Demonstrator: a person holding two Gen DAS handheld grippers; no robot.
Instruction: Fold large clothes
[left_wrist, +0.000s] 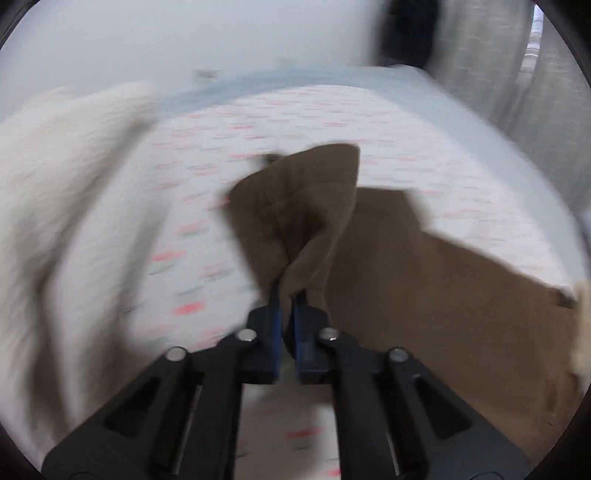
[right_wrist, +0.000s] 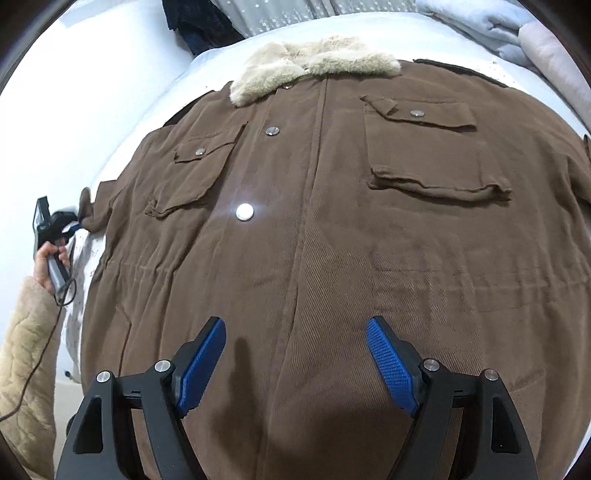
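A large brown jacket (right_wrist: 332, 229) with a cream fleece collar (right_wrist: 314, 62) lies front up, spread flat on the bed. My right gripper (right_wrist: 295, 332) is open and empty, hovering over the jacket's lower front. My left gripper (left_wrist: 286, 295) is shut on the brown sleeve cuff (left_wrist: 295, 206) and holds it lifted above the bed; this view is motion-blurred. The left gripper also shows in the right wrist view (right_wrist: 74, 225) at the jacket's left edge, gripping the sleeve end.
The bed has a white sheet with small red marks (left_wrist: 207, 184). A cream fleece item (left_wrist: 55, 184) lies at the left. Folded pale blue and pink bedding (right_wrist: 517, 33) sits at the far right. Dark clothing (right_wrist: 195, 22) hangs beyond the bed.
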